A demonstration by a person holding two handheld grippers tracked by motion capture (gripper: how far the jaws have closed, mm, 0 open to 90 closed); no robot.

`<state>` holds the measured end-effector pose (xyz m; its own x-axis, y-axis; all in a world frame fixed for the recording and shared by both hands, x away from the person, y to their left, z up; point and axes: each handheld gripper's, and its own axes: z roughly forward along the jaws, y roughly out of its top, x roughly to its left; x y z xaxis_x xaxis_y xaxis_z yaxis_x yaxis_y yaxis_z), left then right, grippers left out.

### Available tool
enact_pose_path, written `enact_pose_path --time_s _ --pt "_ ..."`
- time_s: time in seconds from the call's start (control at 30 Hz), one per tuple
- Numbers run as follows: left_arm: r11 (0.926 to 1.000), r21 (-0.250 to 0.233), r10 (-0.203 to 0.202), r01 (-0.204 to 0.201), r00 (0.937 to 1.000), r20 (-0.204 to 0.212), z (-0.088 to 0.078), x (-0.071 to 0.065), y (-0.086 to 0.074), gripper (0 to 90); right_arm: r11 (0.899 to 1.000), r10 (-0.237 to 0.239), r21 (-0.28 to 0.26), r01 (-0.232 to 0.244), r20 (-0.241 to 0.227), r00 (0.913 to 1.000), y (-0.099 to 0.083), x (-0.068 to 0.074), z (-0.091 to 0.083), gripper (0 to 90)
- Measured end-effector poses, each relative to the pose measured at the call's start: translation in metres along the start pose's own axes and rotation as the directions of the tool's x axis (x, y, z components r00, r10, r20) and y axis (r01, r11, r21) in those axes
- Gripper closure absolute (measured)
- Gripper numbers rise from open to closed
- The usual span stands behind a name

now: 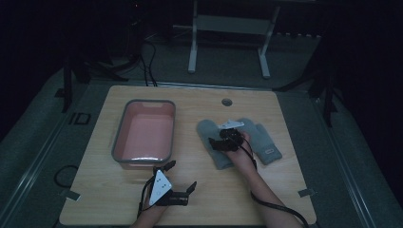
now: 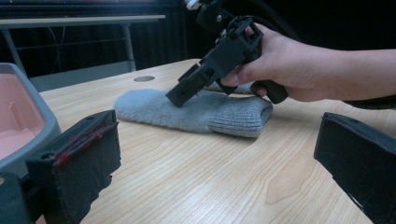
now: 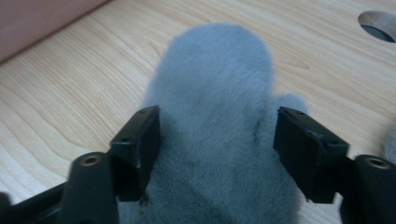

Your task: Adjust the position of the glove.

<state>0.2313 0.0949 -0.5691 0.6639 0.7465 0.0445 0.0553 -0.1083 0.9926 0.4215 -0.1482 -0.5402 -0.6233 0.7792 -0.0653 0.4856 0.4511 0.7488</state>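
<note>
The right gripper (image 3: 217, 154), jaws apart, straddles the left fuzzy grey knitted mitten (image 3: 219, 121); the left gripper (image 1: 180, 176) is spread wide near the pink plastic tub (image 1: 121, 124).

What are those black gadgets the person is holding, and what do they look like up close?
They are handheld grippers. The left gripper and right gripper are black plastic, each with two blocky jaws, a grey three-cornered plate on top and a trailing black cable. The left one's finger pads carry reddish marks. The forearms are bare, with no sleeves showing.

Dim room; grey floor (image 1: 43, 123), white-legged desk (image 1: 228, 23) behind wood table (image 1: 266, 190).
</note>
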Motion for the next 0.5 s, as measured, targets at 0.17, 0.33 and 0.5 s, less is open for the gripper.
enact_pose_path --time_s 0.17,0.33,0.5 --pt "1.0 0.0 -0.001 0.001 1.0 0.002 0.0 -0.0002 0.0 0.7 0.997 -0.038 0.06 0.038 -0.012 0.9992 -0.001 0.0027 0.0067 47.1" --pt "1.0 0.0 0.002 -0.002 1.0 0.002 0.0 -0.0003 0.0 0.7 0.994 -0.023 0.109 0.029 -0.056 0.9982 0.0012 0.0009 0.0102 54.7" --pt "1.0 0.0 0.001 -0.001 1.0 0.001 0.0001 -0.0003 0.0 0.7 0.996 -0.008 0.093 0.013 -0.056 0.9984 -0.0012 0.001 0.0081 70.5"
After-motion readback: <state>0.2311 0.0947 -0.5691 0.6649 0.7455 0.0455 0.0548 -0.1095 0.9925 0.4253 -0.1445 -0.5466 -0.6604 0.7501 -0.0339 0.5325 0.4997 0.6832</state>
